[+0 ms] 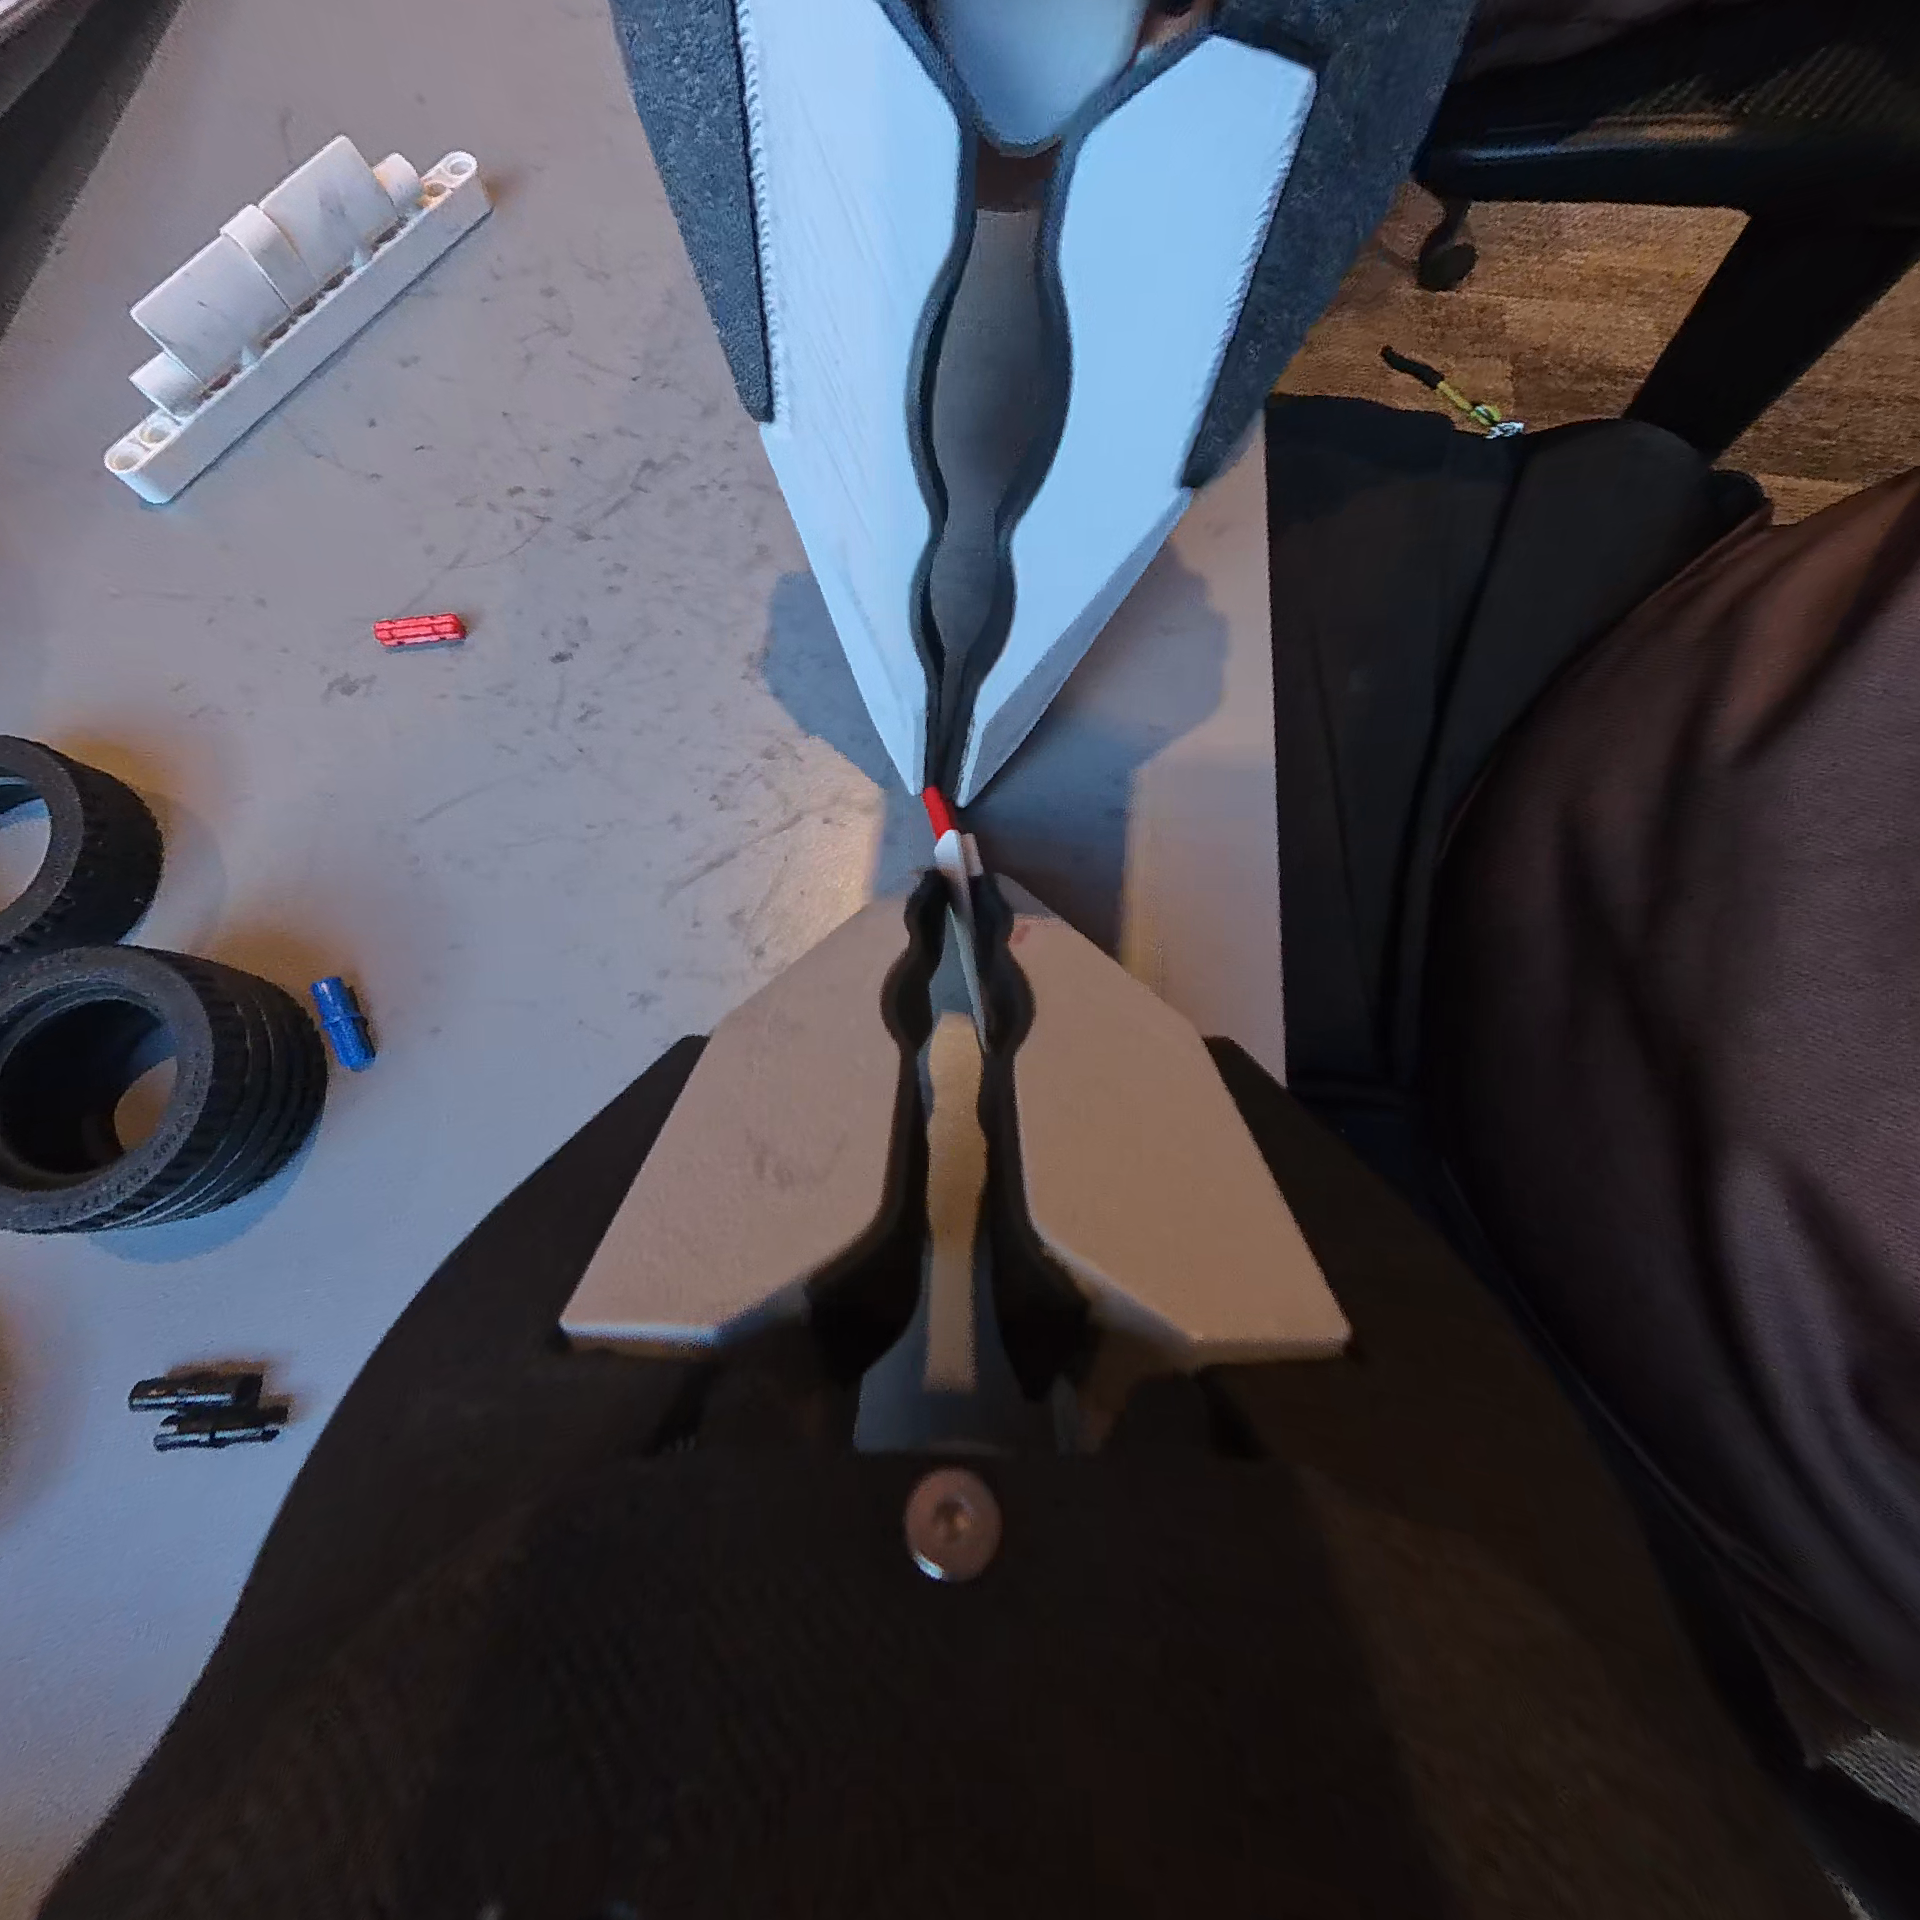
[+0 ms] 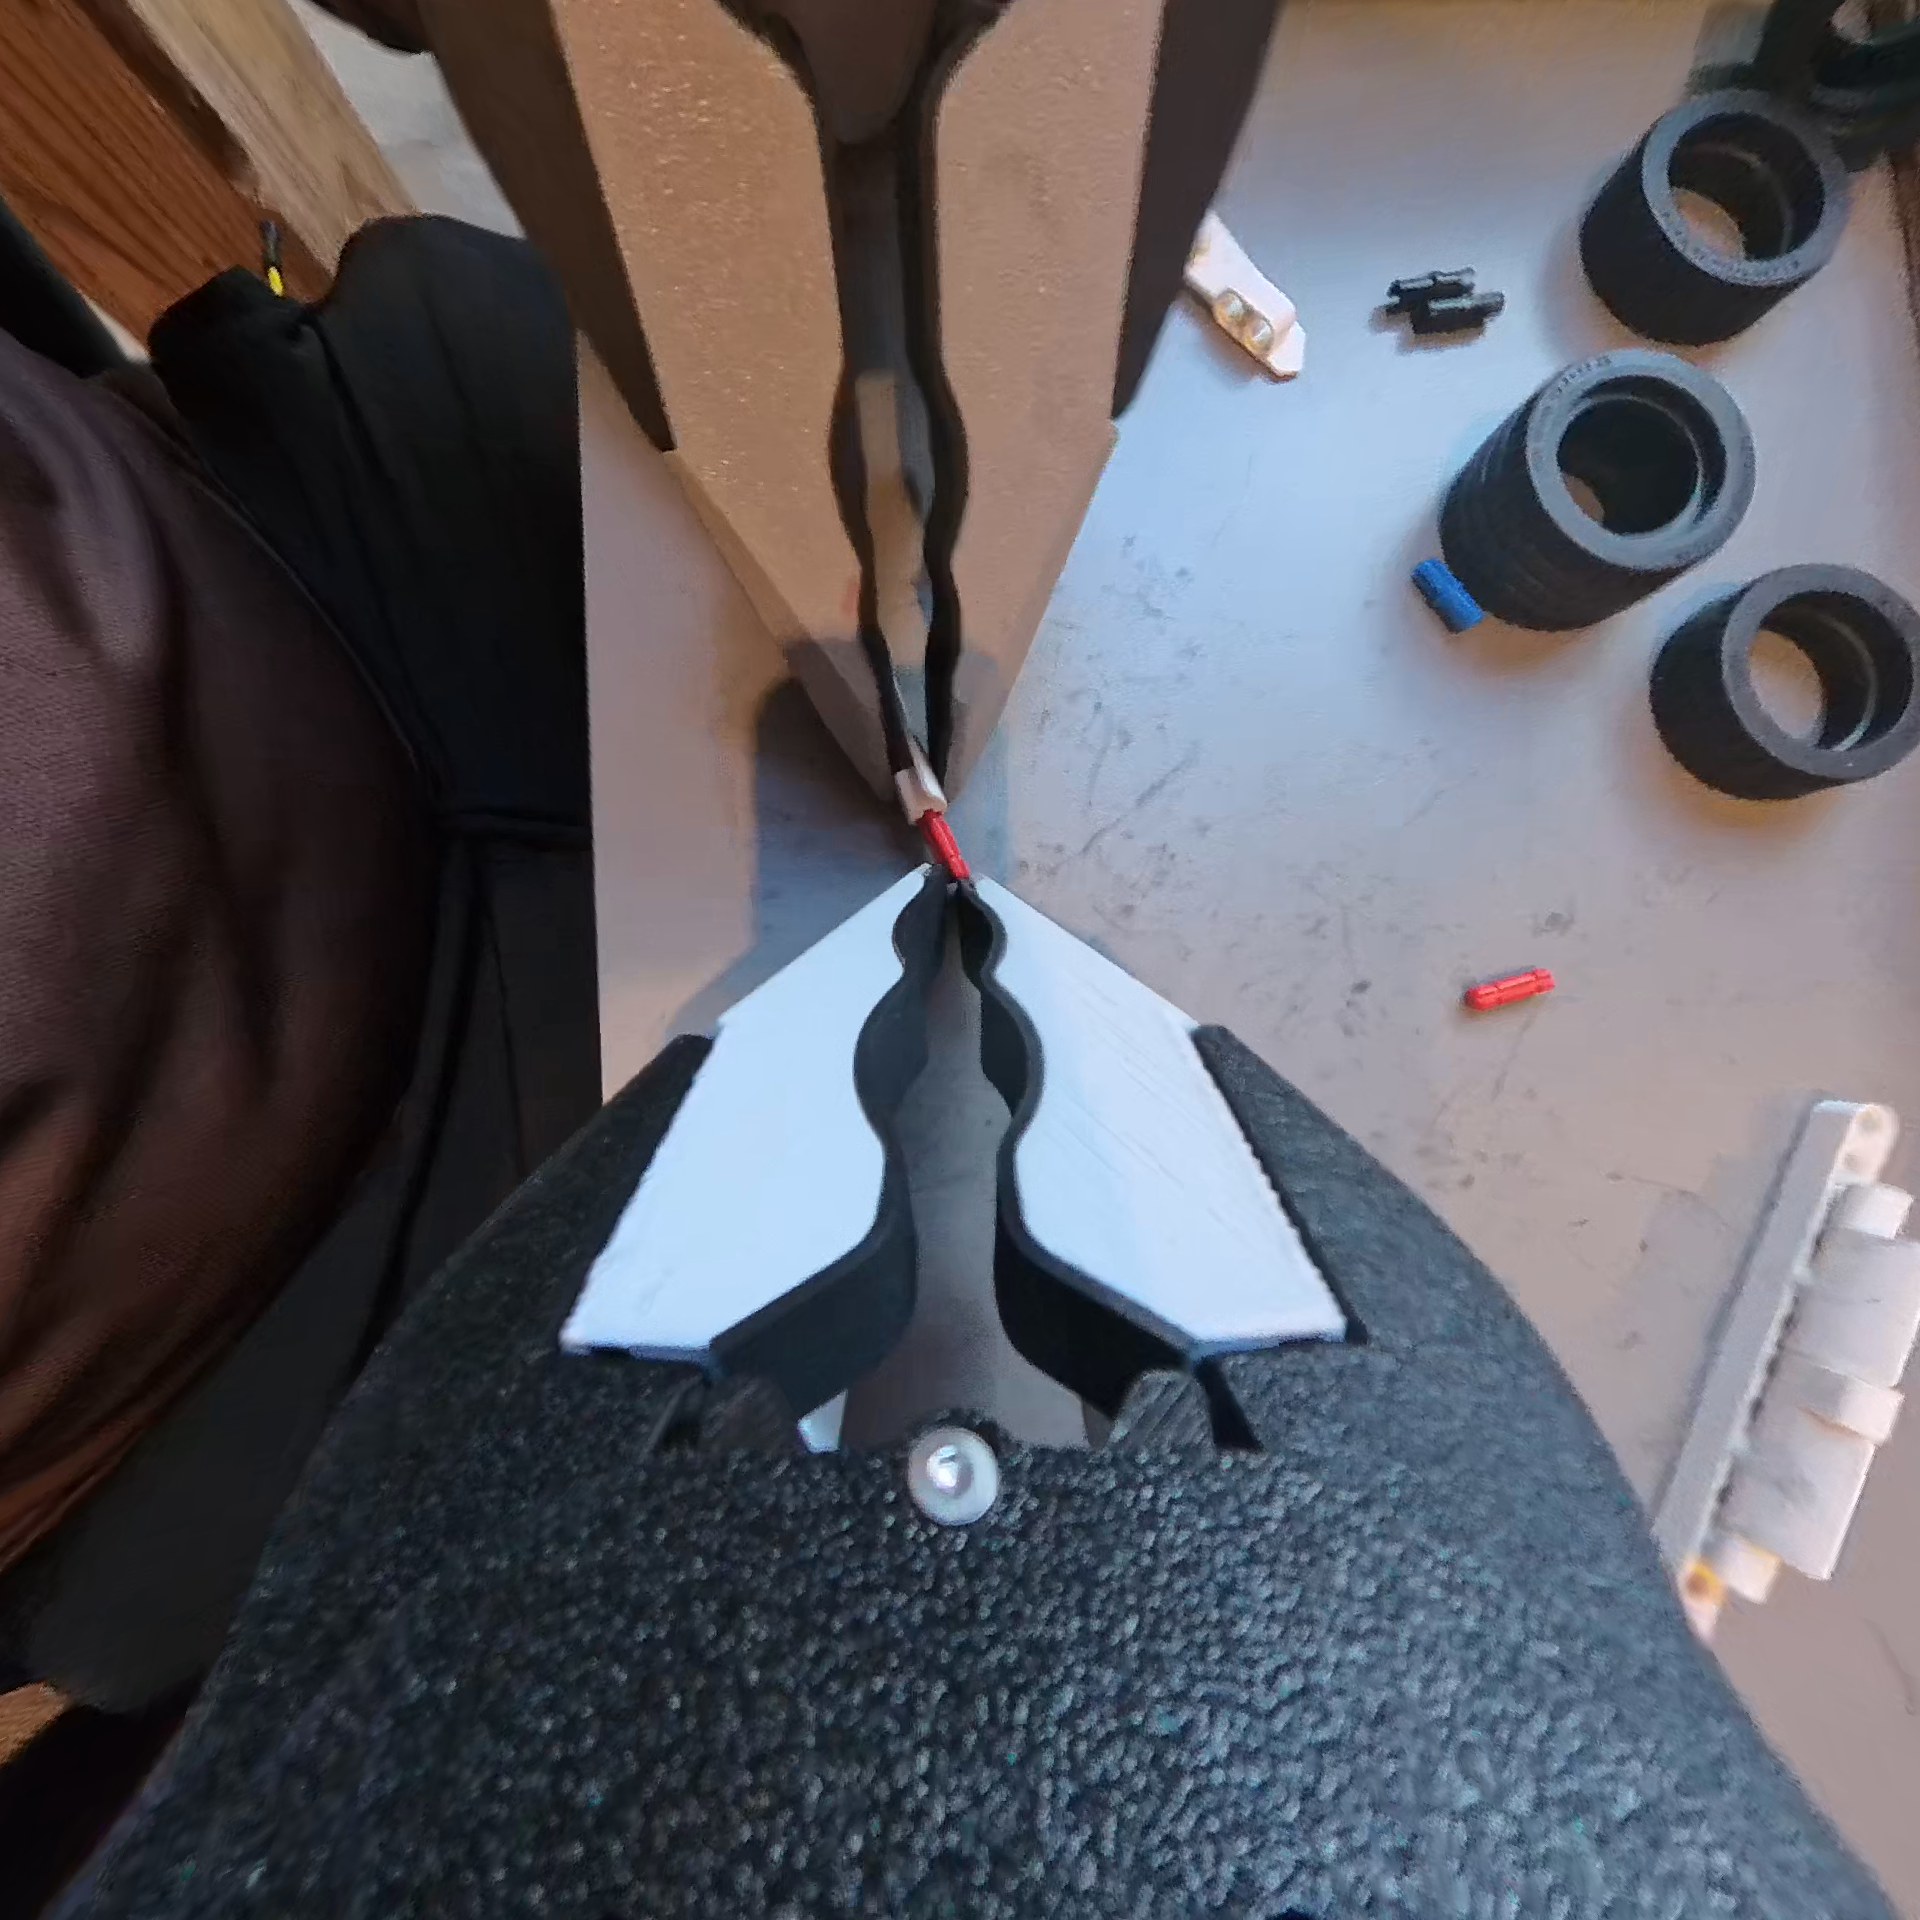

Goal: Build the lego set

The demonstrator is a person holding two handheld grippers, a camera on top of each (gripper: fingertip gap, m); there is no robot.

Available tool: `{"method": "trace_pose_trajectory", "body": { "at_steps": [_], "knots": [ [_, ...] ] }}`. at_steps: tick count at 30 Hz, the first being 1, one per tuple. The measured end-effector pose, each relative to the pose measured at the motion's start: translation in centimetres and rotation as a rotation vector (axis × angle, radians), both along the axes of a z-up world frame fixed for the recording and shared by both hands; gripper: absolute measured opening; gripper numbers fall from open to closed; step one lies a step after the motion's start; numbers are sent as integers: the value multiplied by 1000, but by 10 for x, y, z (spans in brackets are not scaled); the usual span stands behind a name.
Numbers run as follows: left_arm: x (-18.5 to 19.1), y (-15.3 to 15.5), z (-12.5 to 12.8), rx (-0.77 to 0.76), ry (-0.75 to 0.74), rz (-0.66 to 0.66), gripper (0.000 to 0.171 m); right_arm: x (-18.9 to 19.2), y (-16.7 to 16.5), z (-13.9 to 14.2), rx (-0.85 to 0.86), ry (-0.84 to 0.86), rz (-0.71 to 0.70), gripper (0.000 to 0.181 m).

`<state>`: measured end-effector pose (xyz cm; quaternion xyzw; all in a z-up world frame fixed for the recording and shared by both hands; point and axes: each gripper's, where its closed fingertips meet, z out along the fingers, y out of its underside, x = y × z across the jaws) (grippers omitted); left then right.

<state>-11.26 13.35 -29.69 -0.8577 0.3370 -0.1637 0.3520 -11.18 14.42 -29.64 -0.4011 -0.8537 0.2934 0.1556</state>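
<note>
My left gripper [image 1: 956, 883] is shut on a thin white lego piece [image 1: 954, 854], seen edge-on between its pads. My right gripper [image 2: 948, 883] is shut on a short red pin [image 2: 943, 842]. The two grippers meet tip to tip above the grey table [image 1: 582, 790], near its edge. The red pin [image 1: 936, 810] touches the end of the white piece [image 2: 921, 798]. In the left wrist view the right gripper [image 1: 943, 784] comes in from the top. In the right wrist view the left gripper [image 2: 928, 774] comes in from the top.
On the table lie a white beam assembly [image 1: 301, 301], a loose red pin [image 1: 419, 631], a blue pin [image 1: 343, 1021], black pins [image 1: 208, 1403], black tyres [image 1: 156, 1091] and a white part [image 2: 1242, 301]. A person's dark lap [image 1: 1662, 1039] and black chair sit past the edge. Less than 4 cm separates the two grippers' tips. About 15 centimetres separates my right fingertips from the white beam assembly [image 1: 301, 301]. Seen from the right wrist view [image 2: 1765, 1362] as well.
</note>
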Motion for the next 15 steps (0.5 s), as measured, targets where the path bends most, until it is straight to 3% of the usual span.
{"method": "trace_pose_trajectory", "body": {
  "at_steps": [5, 10, 13, 15],
  "knots": [
    [-4, 7, 2, 102, 83, 12, 3, 5, 19, 8, -243, -16, -147, 4],
    [-3, 4, 10, 470, 446, -92, 3, 8, 18, 37, -580, 26, -224, 29],
    [-2, 7, 10, 564, 581, -91, 3, 9, 8, 36, -610, 6, -203, 35],
    [-4, 8, 7, 564, 629, -95, 3, 8, 5, 27, -499, 13, -193, 32]
  ]
}}
